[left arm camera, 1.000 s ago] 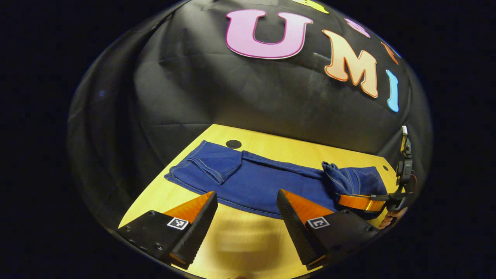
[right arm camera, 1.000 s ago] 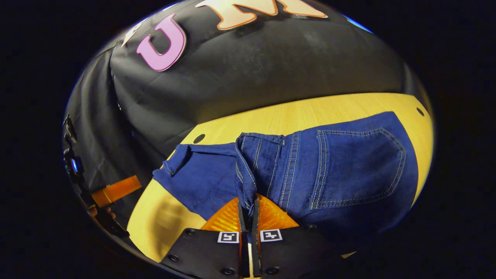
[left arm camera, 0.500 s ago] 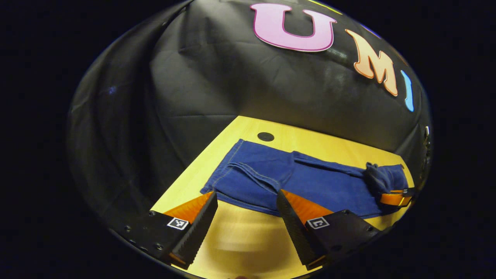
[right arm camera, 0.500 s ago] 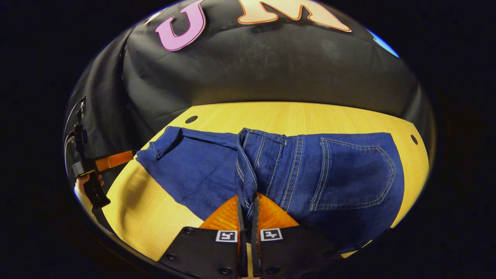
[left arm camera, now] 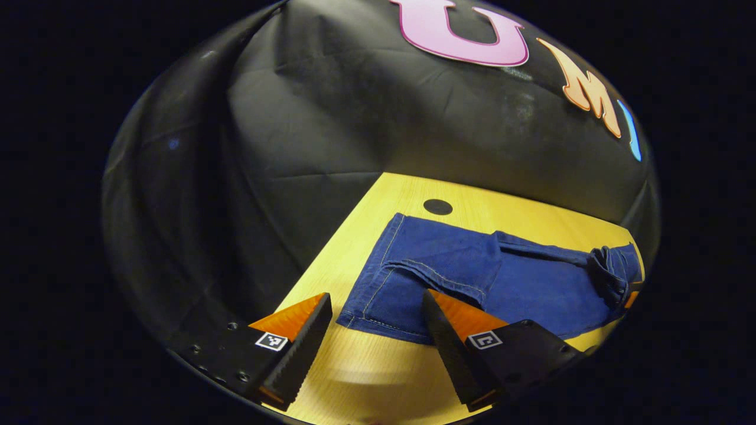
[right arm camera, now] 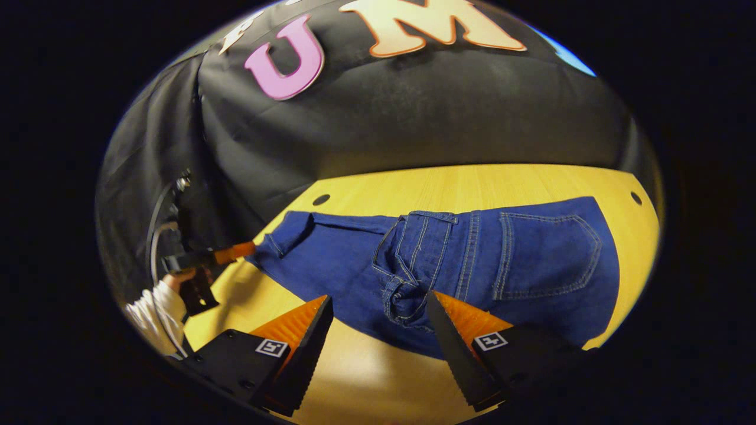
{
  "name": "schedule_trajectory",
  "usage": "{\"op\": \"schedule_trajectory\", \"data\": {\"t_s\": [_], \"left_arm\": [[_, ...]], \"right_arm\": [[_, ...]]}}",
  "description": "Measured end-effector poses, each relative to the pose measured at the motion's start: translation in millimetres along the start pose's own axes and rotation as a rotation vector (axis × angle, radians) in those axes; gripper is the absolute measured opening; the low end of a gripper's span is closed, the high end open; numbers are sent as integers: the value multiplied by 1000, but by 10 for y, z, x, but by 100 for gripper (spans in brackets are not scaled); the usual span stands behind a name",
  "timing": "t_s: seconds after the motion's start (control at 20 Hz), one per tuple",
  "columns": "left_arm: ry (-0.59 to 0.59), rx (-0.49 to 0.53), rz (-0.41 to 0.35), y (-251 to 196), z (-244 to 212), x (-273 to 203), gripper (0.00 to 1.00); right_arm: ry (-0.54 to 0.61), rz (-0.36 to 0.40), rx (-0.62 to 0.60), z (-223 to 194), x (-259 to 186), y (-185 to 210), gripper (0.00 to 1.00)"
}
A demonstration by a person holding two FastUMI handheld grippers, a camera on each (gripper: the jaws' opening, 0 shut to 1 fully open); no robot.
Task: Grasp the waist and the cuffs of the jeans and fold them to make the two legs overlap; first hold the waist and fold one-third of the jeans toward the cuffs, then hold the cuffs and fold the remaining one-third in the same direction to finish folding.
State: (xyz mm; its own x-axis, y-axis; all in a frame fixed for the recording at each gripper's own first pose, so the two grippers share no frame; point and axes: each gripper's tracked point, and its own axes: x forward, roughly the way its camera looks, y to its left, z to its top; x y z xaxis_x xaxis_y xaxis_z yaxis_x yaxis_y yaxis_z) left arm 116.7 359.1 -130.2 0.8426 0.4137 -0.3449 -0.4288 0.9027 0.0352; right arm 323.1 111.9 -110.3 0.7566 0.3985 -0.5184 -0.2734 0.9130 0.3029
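Note:
Dark blue jeans (left arm camera: 472, 277) lie lengthwise on the yellow wooden table (left arm camera: 378, 378). In the left gripper view the cuff end (left arm camera: 369, 310) lies just beyond my open left gripper (left arm camera: 375, 298), whose fingers hover over the table's near edge. In the right gripper view the waistband lies in a crumpled bunch (right arm camera: 404, 283) on top of the jeans, with the back pocket (right arm camera: 546, 260) flat to its right. My right gripper (right arm camera: 380, 298) is open, and the bunch sits just ahead of its gap. The left gripper (right arm camera: 233, 254) also shows far off by the cuffs, held by a hand (right arm camera: 177, 280).
The table has small round holes near its far corners (left arm camera: 437, 206) (right arm camera: 321, 199) (right arm camera: 635, 198). The black cloth wall (right arm camera: 413, 118) rises close behind the far edge. A white sleeve (right arm camera: 147, 310) shows at the left of the right gripper view.
My right gripper has opened and let go of the waistband, which now lies bunched on the jeans. My left gripper has moved along to the cuff end, staying open.

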Motion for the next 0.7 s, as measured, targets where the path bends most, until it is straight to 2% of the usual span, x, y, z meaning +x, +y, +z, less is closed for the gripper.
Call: {"op": "schedule_trajectory", "data": {"t_s": [0.05,0.15,0.2,0.25,0.3,0.5,0.65,0.7], "left_arm": [[18,-8,-5,7,-29,24,94],[37,-6,-7,10,-82,73,96],[40,-3,-7,3,-96,84,95],[55,2,-7,-1,-118,97,94],[69,12,-3,1,-128,73,96],[101,42,-19,-8,-143,111,95],[125,48,-56,-55,-111,113,89],[132,55,-76,-131,-118,126,80]], "right_arm": [[-9,-4,35,62,-105,-30,94],[-26,-39,72,164,-270,-159,98],[-31,-54,88,189,-348,-225,93],[-40,-62,110,229,-418,-270,93],[-48,-68,135,262,-478,-306,98],[-53,-111,182,320,-707,-538,98],[-43,-135,205,333,-839,-674,98],[-44,-141,216,339,-880,-703,98]]}}
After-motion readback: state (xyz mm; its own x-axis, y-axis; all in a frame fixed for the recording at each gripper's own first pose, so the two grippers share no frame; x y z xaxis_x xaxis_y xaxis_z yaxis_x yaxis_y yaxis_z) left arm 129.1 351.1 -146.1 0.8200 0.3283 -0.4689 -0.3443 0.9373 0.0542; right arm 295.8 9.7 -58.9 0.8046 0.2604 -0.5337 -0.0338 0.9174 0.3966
